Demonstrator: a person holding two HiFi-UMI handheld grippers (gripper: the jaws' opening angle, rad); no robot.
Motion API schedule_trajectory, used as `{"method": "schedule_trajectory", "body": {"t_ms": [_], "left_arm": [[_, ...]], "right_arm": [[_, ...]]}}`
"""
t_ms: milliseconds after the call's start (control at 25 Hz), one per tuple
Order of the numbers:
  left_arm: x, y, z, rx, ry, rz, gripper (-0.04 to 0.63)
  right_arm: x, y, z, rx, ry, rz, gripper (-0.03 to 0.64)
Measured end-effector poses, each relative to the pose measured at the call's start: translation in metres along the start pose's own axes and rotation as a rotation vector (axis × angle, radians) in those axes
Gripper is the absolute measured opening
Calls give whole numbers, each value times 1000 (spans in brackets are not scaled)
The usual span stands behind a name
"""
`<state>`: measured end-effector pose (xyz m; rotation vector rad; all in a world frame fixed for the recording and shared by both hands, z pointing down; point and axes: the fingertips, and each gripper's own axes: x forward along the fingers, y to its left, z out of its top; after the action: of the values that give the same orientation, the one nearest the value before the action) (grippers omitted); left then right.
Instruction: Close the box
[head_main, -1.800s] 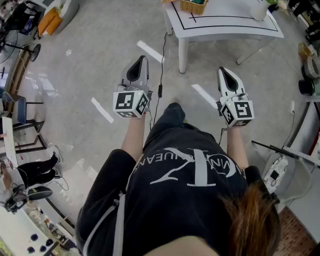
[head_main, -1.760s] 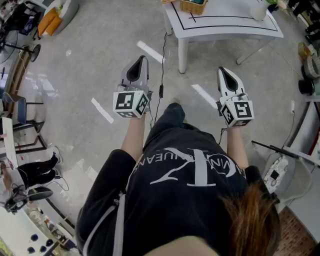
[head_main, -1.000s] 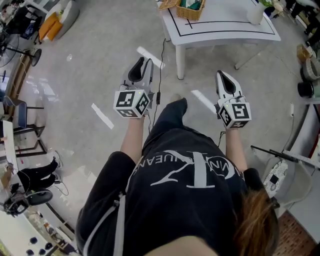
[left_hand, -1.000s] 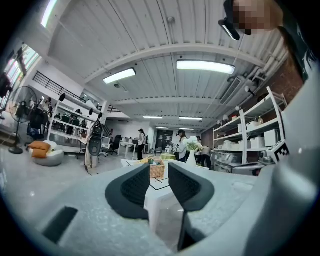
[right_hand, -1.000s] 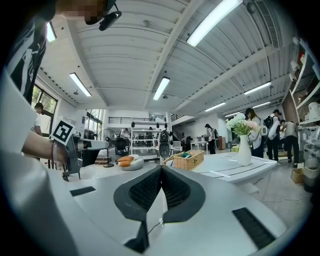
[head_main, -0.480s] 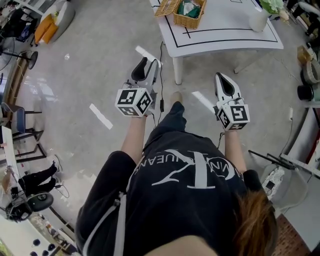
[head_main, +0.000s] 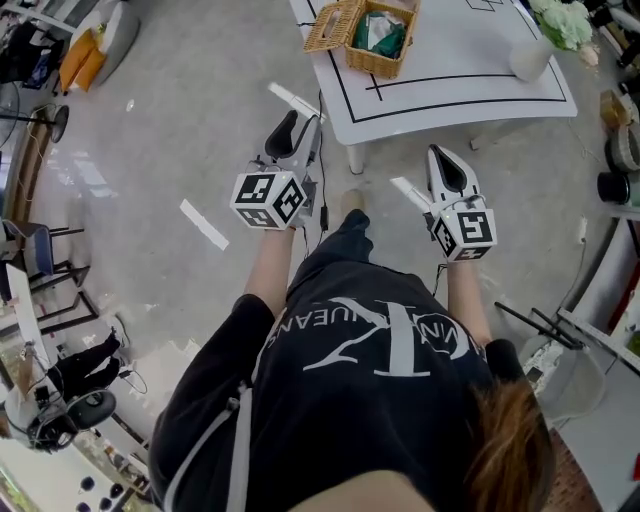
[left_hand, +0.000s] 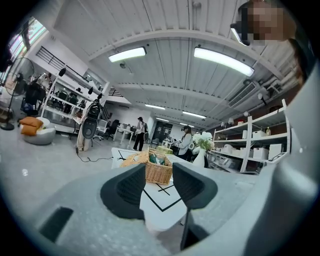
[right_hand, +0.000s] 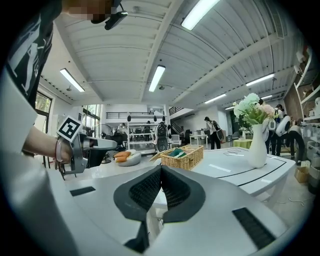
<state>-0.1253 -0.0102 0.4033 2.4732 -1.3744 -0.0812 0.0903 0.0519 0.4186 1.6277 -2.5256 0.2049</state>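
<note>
Well short of the table (head_main: 455, 95), at whose near corner the wicker box (head_main: 377, 32) is set with lid (head_main: 330, 27) open, the left gripper (left_hand: 160, 186) is held with jaws just opened, the right gripper (right_hand: 161, 172) closed, both empty, and the box could be shoved off if struck hard.

The box (head_main: 386, 64) is a light tan wicker basket standing upright at the top of the head view, near the left front corner of the white worktop (head_main: 460, 70) and just inside a black line drawn on it. Its flat woven lid (head_main: 332, 26) is open, tilted out from the box's left rim toward the worktop's left edge. Green and dark contents (head_main: 378, 30) show inside the uncovered box.
</note>
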Motion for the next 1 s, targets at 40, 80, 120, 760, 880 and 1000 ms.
{"method": "schedule_trajectory", "body": {"t_ms": [40,80,120,760,880,1000], "left_arm": [[7,3,1,-4,4,-3,166],[15,6,1,-8,10,-5,166],[22,10,0,-12,15,-7,166],[138,69,-11,-180,72,-38,166],[149,71,-19,-261,80,-51,170],[158,72,-26,-375,76,-72,176]], "right_arm": [[7,-4,1,1,3,-2,-3],[14,-7,2,2,7,-3,-3],[21,-11,3,3,11,-4,-3],[130,-70,7,0,76,-39,-3],[141,-74,7,5,78,-42,-3],[148,-76,4,2,96,-38,-3]]}}
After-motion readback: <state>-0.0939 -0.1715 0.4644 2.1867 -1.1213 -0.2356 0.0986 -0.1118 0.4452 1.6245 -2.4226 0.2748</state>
